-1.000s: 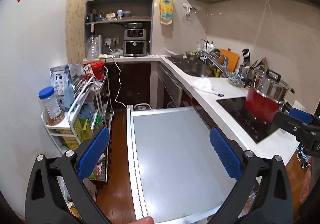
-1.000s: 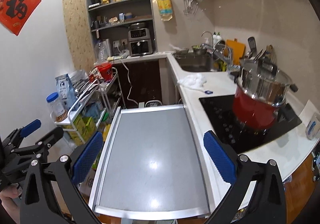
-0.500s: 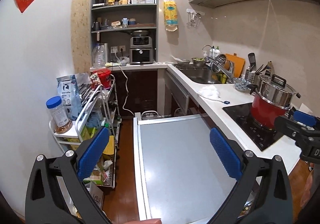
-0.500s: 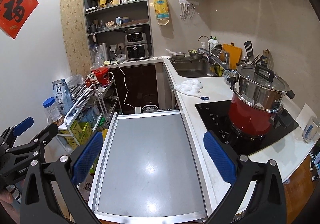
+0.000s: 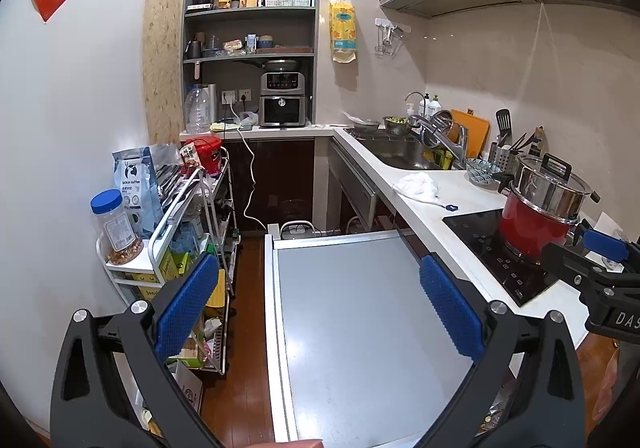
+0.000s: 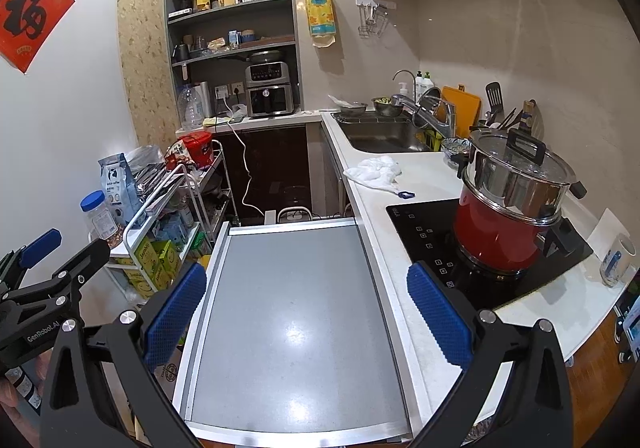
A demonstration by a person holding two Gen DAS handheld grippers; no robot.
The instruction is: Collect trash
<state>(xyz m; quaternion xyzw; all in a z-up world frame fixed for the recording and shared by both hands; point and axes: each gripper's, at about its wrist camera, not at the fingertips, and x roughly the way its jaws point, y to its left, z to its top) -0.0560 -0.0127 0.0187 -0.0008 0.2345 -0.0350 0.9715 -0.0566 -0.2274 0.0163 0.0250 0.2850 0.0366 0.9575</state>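
1. Both grippers empty, held over the grey pull-out table [image 6: 296,312], jaws wide apart on each. Left gripper [image 5: 320,304]; right gripper [image 6: 306,308].
2. Likeliest trash: crumpled white wad [image 6: 376,173] on the white counter [image 6: 404,256], just short of the sink [image 6: 384,140], w/ a small blue clip [image 6: 406,194] lying just beside it. Can't tell if it's paper or a cloth, so that's a guess.
3. Direction: wad sits ahead and to the right of both sets of jaws, well apart from them. In the left wrist view it shows as wad [image 5: 416,186], further off to the right.
4. Nearer arm: the right one, I judge. It's on the counter side; the left is on the side of the wire cart [image 5: 188,208].
5. Long axis: wad spreads roughly across the counter, left to right, w/ a thin tail toward the clip. Fingers would want to straddle the short way, approaching from the table side.
6. Watch: red pot [image 6: 504,216] on the hob [image 6: 424,232] stands right of the reach path; keep clear.
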